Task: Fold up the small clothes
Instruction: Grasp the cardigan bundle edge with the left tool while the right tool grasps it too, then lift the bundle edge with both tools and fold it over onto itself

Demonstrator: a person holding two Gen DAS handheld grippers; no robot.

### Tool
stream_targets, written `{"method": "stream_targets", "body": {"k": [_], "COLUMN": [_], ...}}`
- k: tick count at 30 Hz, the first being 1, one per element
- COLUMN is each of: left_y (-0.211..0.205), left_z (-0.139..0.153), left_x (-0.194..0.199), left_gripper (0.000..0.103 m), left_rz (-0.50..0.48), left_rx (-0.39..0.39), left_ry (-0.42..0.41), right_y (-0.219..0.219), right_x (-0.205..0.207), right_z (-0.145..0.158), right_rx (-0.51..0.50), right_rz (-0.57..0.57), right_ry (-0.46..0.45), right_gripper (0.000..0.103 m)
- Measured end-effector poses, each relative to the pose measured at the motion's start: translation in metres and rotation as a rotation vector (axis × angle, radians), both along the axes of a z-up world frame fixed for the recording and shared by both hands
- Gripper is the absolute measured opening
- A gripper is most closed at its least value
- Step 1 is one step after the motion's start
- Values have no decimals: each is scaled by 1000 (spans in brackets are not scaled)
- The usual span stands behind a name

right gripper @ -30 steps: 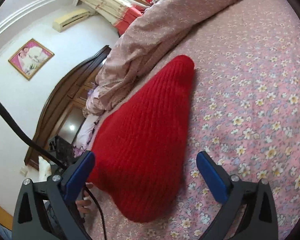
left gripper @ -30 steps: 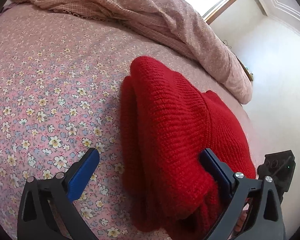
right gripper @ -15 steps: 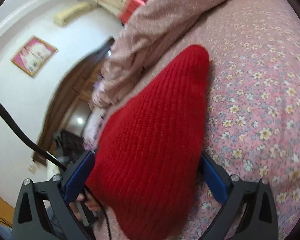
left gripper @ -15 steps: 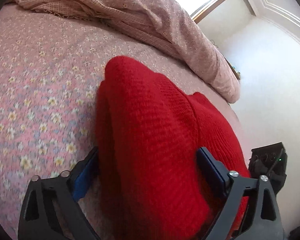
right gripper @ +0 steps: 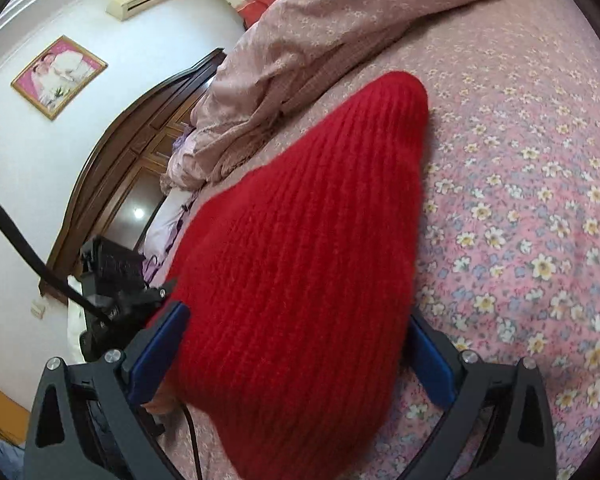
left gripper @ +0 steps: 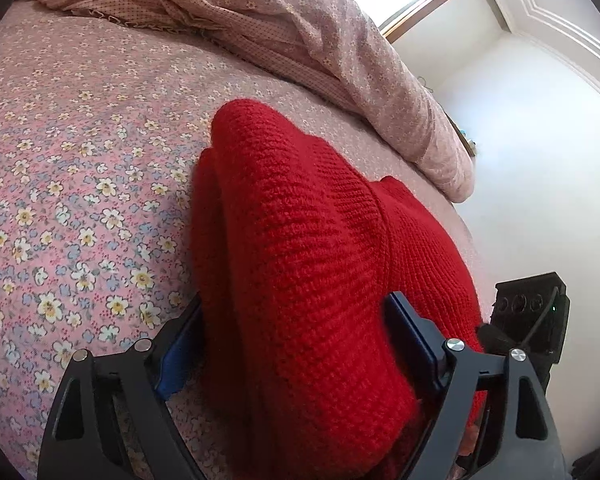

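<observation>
Bed sheet [left gripper: 80,184]: pink floral cotton, spread flat, fills most of both views and bears everything listed below.

Quilt [left gripper: 284,28]: dusty pink with small print, heaped and creased along the far side of the sheet; its near edge lies close beside the far end of the garment.

Headboard [right gripper: 112,184]: dark carved wood, curved top, seen in the right wrist view behind the quilt.

Red knitted garment [left gripper: 312,248]: thick rib knit, folded into a bulky bundle of several layers, lying on the sheet with its rounded narrow end pointing toward the quilt. Its near end sits between the fingers of both tools.

Left gripper [left gripper: 296,344]: black frame, blue pads, jaws spread wide, one pad on each side of the bundle and against the knit.

Right gripper [right gripper: 296,352]: same make, jaws likewise wide, straddling the near end of the bundle, pads at its flanks.

Framed picture [right gripper: 58,76]: pink, gilt frame, on the white wall.
</observation>
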State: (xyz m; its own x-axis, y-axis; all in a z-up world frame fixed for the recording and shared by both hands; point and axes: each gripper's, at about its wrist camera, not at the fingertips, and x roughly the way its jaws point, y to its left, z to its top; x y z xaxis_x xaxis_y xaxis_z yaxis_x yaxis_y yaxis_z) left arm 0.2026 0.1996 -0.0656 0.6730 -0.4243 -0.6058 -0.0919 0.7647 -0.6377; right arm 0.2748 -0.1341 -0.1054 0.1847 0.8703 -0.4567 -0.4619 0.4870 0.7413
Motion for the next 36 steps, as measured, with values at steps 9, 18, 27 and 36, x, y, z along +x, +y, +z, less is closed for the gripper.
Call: {"method": "stream_targets", "body": {"k": [9, 18, 27, 36], "left_y": [-8, -25, -34, -45], "left_z": [6, 28, 42, 61], "left_x": [27, 25, 26, 17], "left_gripper": [89, 46, 41, 40], "left_rz": [-23, -55, -68, -100], "left_rx": [10, 111, 176, 230], "left_ry": [19, -37, -74, -123], "right_y": [-4, 0, -6, -15], "right_x": [27, 30, 20, 13], "right_z": [-3, -3, 9, 30], "right_rx": [68, 32, 14, 23], "right_rz": [-34, -25, -14, -6], "right_ry": [102, 65, -12, -65], "right_gripper": [103, 72, 68, 64]}}
